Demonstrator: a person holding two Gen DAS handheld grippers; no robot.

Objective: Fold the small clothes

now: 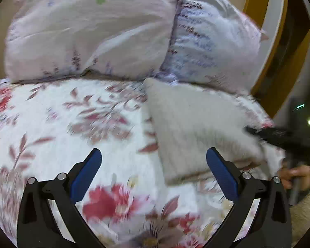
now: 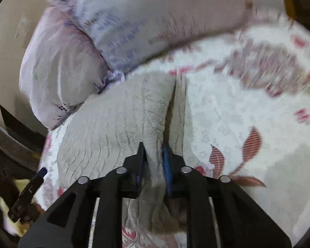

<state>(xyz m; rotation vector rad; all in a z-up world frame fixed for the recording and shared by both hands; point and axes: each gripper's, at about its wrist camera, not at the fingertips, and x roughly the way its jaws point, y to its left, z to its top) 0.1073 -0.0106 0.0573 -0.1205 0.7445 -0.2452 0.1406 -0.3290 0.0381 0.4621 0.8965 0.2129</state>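
Left gripper (image 1: 154, 163): jaws wide apart, empty, above the floral bedspread (image 1: 51, 124). Grey ribbed garment (image 1: 192, 124) lies on the spread at its 2 o'clock, below the pillows (image 1: 88, 33). Right gripper (image 2: 154, 157): jaws narrow, pinching a raised fold of the garment.

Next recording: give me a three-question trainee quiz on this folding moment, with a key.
1. True or false: the left gripper holds cloth.
2. What is the right gripper shut on? A) the pale lilac printed pillow B) the off-white ribbed knit garment C) the red-flowered white bedspread
3. Fill in: the garment lies on the ____.

Key: 1 false, its blue-padded fingers stand apart over the bedspread; 2 B; 3 bedspread.
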